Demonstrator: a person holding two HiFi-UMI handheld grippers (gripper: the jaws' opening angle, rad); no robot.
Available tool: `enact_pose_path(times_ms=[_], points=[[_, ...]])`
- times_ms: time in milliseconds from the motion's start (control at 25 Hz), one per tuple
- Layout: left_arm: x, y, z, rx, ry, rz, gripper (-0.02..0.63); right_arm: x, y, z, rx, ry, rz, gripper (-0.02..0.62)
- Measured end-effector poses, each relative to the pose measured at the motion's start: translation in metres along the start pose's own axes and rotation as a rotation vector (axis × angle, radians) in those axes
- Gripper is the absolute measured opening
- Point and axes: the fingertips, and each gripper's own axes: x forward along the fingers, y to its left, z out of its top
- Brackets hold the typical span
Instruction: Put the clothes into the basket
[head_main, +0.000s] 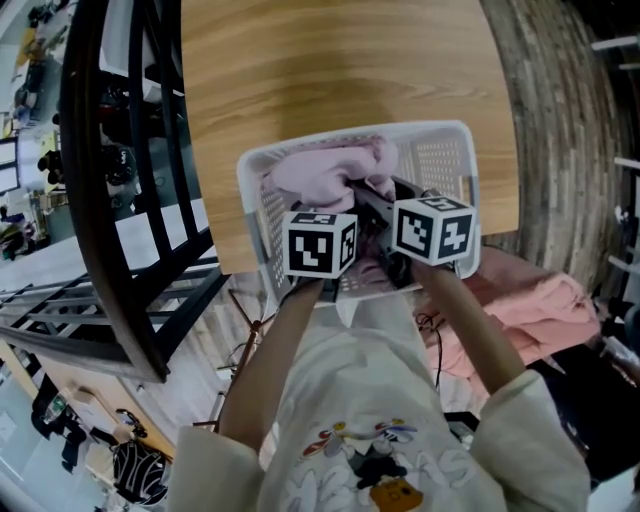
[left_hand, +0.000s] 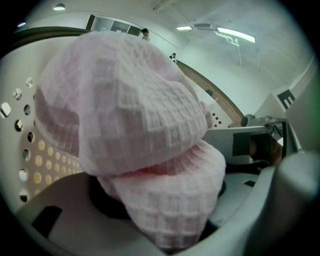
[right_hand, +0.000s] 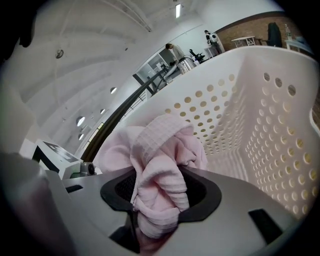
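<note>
Indoors, basket (head_main: 252, 178) with pink clothes (head_main: 325, 172) sits on wooden table (head_main: 340, 60), plank floor (head_main: 560, 140).

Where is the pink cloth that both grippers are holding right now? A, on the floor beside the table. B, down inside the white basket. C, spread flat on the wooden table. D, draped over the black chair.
B: in the head view the pink cloth is down between the walls of the white basket, and the right gripper view shows perforated basket wall right behind it.
</note>
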Motion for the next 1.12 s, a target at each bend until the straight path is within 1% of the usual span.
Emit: enact_pose_path(times_ms=[120,360,680,880,1040,1120], points=[[0.006,0.004,-0.003,-0.006,0.016,0.010,0.301,0.005,-0.005,-0.003,0.001,0.003,-0.011,0.206],[0.025,0.014,-0.009,-0.007,0.050,0.055,0.299,0.018,-0.018,-0.009,-0.011,0.031,-0.050,0.206],[0.045,0.019,-0.013,-0.006,0.080,0.082,0.299,0.028,-0.034,-0.015,-0.027,0.076,-0.089,0.206],[0.051,0.027,-0.019,0.000,0.132,0.128,0.299,0.035,-0.043,-0.019,-0.026,0.095,-0.119,0.206],[0.059,0.030,-0.021,-0.018,0.142,0.116,0.299,0.042,-0.048,-0.022,-0.028,0.122,-0.130,0.206],[0.062,0.035,-0.024,-0.019,0.161,0.123,0.301,0.047,-0.051,-0.024,-0.040,0.137,-0.141,0.206]])
